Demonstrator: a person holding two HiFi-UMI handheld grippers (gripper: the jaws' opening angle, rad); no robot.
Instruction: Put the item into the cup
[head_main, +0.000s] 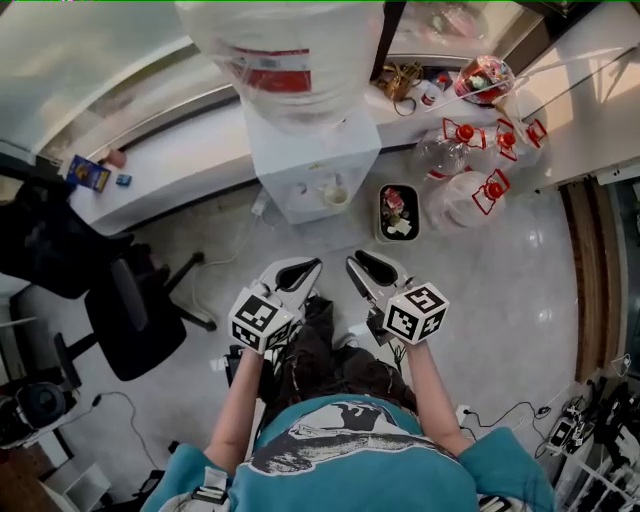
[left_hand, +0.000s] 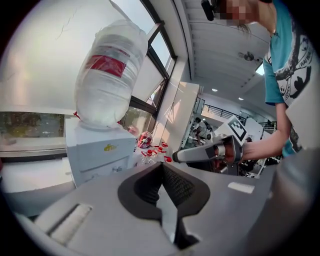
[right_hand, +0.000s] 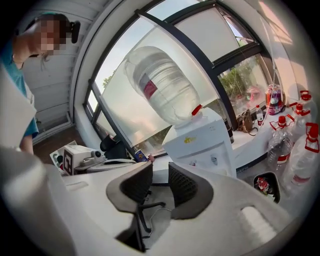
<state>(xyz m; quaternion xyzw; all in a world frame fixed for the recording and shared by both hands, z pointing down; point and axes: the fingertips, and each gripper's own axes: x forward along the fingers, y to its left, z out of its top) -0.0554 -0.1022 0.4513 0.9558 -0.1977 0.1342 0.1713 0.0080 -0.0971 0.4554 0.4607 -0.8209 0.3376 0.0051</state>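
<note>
Jaws of the right hand-held gripper (head_main: 356, 259) stand apart with nothing between them, and the left hand-held gripper (head_main: 311, 265) is pinched together, empty too. Straight ahead, as near to one as the other, a small pale thing that looks like the cup (head_main: 335, 193) sits at the front of the water dispenser (head_main: 300, 160). No view shows which thing is the item.

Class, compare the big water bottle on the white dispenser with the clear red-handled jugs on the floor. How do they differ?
The big translucent water bottle with a red label sits neck down; the clear plastic jugs with red handles stand neck up. The bottle is raised on the white box-shaped dispenser; the jugs are on the floor beside it. The bottle's red is a label; the jugs' is at caps and handles. Both are see-through plastic.
</note>
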